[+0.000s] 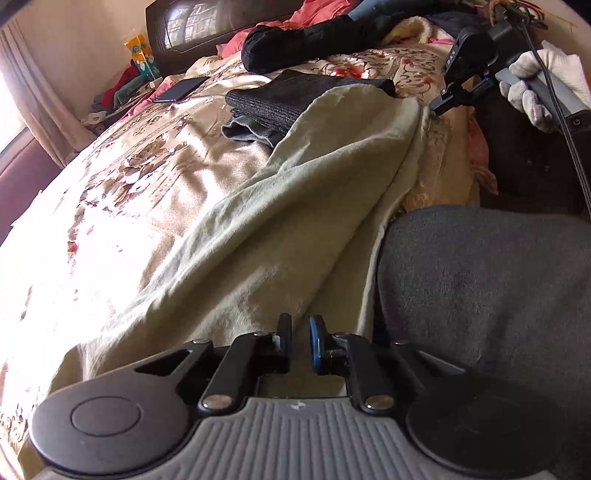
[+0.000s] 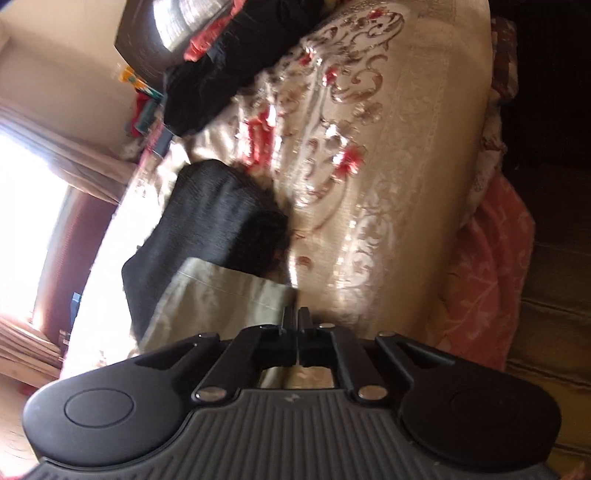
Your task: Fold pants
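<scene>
At the far left of the left wrist view we see a curtain [image 1: 40, 107] beside a bright window, and next to it a dark headboard [image 1: 192, 33] with a yellow package [image 1: 139, 51] and some red and teal cloth below it. A dark phone [image 1: 181, 89] lies flat on the bedspread [image 1: 122, 173], which is cream satin with a floral pattern.

The pants [image 1: 258, 229], pale khaki, lie stretched across the bed from the near edge up toward the right. Their far end overlaps a folded dark grey garment [image 1: 291, 99], which sits on top of folded jeans [image 1: 243, 131]. Behind that, a long black garment [image 1: 306, 40] lies across the bed.

Our left gripper [image 1: 300, 345] sits low over the near end of the pants, its jaws standing slightly apart with a narrow gap between them; we see khaki cloth in that gap but cannot tell whether the pads pinch it. To its right is a grey clothed leg [image 1: 491, 291].

At the upper right, a white-gloved right hand [image 1: 543, 88] holds the right gripper [image 1: 437, 108], whose tip meets the far edge of the pants. In the right wrist view, that right gripper [image 2: 297, 317] has its jaws drawn nearly together on the hem corner of the pants [image 2: 221, 295], with the dark grey garment [image 2: 210, 221] just beyond and a pink sheet [image 2: 491, 273] hanging at the bed's right side.
</scene>
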Demonstrator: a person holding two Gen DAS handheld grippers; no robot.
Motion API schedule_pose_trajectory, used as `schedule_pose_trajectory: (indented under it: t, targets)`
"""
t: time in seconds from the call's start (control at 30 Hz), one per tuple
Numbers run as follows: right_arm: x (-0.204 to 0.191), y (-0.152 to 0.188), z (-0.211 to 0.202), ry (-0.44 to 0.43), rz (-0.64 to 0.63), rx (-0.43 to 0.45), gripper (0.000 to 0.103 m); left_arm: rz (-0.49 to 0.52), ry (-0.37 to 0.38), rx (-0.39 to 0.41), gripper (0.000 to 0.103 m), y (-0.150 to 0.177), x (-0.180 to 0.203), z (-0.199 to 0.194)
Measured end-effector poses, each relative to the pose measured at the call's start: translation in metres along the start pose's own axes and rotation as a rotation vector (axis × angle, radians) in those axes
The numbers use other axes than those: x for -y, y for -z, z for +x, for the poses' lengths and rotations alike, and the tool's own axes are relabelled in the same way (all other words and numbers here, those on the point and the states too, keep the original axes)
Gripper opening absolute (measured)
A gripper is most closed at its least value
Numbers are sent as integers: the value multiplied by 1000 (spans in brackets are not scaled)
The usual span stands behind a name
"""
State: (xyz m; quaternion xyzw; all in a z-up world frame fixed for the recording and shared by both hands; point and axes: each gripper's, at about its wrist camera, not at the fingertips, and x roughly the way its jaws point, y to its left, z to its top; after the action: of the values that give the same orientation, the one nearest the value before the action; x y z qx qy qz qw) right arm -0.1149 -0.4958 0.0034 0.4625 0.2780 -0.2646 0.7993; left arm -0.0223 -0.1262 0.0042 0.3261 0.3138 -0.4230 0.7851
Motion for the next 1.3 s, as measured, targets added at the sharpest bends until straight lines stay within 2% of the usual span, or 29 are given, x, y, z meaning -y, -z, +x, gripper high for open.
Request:
schedule_pose_trajectory:
  t: [0.1, 0.2, 0.27, 0.3, 0.33, 0.4, 0.5, 0.6, 0.77, 0.87, 1.0, 1.1, 1.2, 1.23, 1.27, 1.3]
  targets:
    - [-6, 17, -23, -37, -10, -2, 8, 8, 11, -4, 29, 13, 0, -1]
    - [-24, 41, -36, -110, -12, -119, 11, 51, 10, 24, 31, 21, 1, -4]
    - [-52, 61, -43, -163, -65, -194, 11, 93, -8, 49, 31, 23, 2, -8]
    - [-67, 70, -44, -182, -85, -208, 14, 104, -8, 66, 31, 24, 2, -12]
    - [-81, 80, -42, -210, -102, -232, 23, 111, -3, 84, 32, 27, 1, -16]
    - [-103, 99, -31, -251, -124, -291, 38, 124, -17, 104, 36, 32, -2, -21]
    - [-123, 129, -6, -242, -150, -367, 39, 170, -75, 122, 40, 44, -4, -26]
    - [-115, 149, 21, -237, -76, -444, 39, 132, -96, 114, 42, 50, -10, -23]
    - [-93, 157, 56, -284, 62, -507, 39, 132, -158, 90, 44, 42, -8, -19]
    - [-87, 157, 66, -320, 72, -532, 40, 111, -166, 96, 45, 38, -7, -35]
    - [-75, 152, 61, -400, 112, -496, 39, 93, -218, 107, 51, 35, -5, -46]
    - [-75, 150, 59, -435, 82, -459, 39, 147, -260, 72, 58, 36, -2, -29]
    - [-76, 155, 72, -437, 109, -492, 39, 284, -268, 23, 58, 41, 12, -4]
    - [-77, 157, 74, -436, 108, -490, 39, 317, -287, 29, 58, 43, 15, 0]
    - [-77, 157, 73, -427, 101, -483, 38, 322, -294, 31, 55, 43, 16, 1]
    - [-76, 156, 71, -422, 97, -474, 28, 301, -288, 29, 44, 39, 14, 2]
